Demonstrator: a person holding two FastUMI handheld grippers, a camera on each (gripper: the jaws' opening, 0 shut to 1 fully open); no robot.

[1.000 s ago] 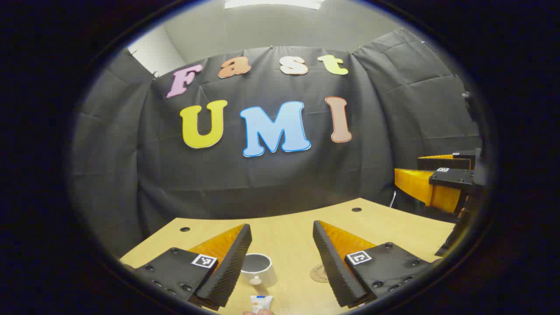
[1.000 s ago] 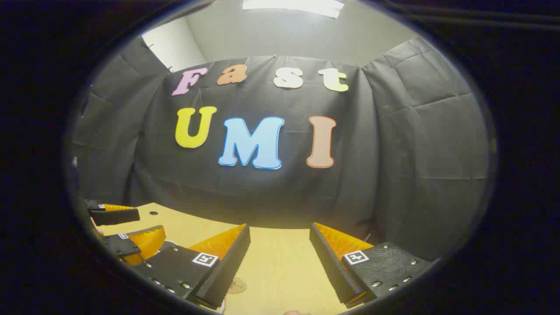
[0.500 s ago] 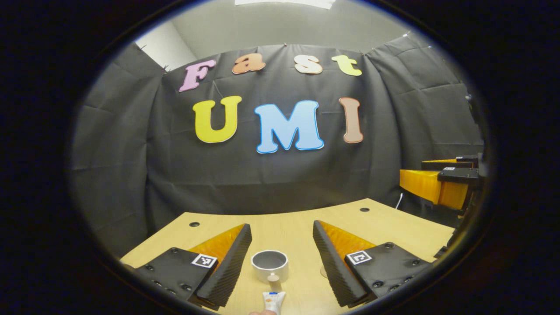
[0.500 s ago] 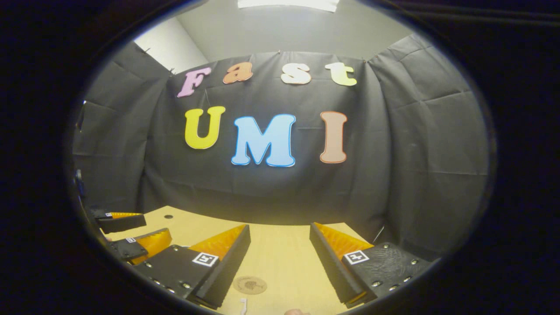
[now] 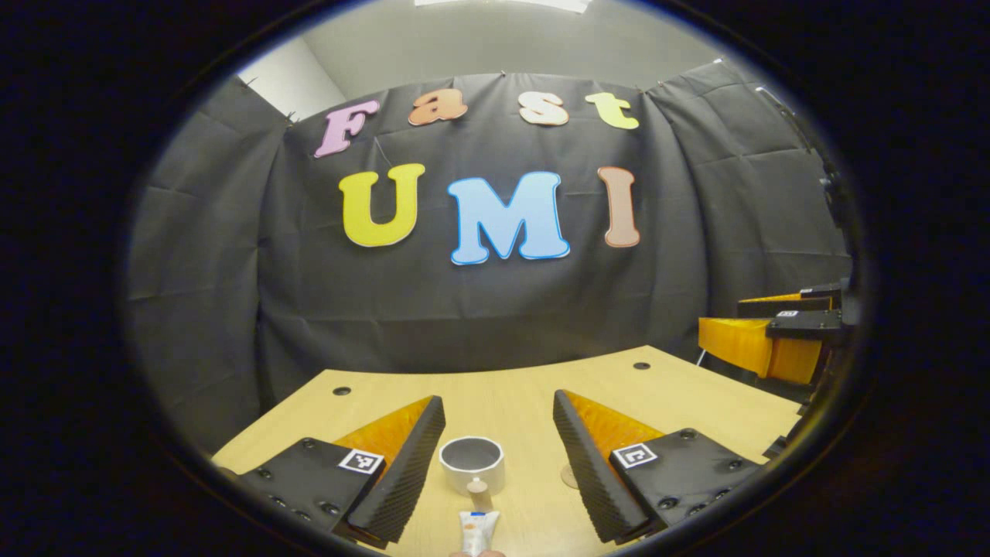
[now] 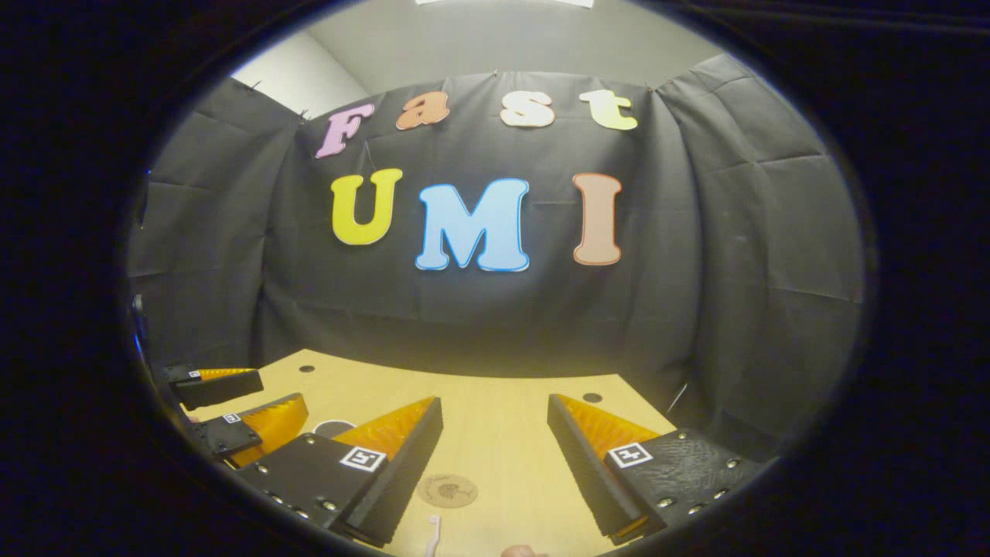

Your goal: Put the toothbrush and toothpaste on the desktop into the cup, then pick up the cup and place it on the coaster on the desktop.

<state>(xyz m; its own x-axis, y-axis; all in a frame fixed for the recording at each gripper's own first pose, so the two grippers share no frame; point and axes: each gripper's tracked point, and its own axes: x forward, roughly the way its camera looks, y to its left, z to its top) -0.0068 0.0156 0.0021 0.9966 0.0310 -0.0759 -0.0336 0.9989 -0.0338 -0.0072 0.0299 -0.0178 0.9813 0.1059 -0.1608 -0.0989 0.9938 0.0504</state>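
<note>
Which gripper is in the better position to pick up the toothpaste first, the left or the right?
Probably the left. In the left gripper view, the toothpaste lies between the open left gripper, just before the cup. The right gripper faces the coaster and toothbrush instead.

From my seat the toothpaste [image 5: 478, 531] and toothbrush [image 6: 433, 537] are cut off at the bottom edge, and the coaster [image 5: 568, 476] hides partly behind my left tongs' [image 5: 499, 413] finger.
</note>
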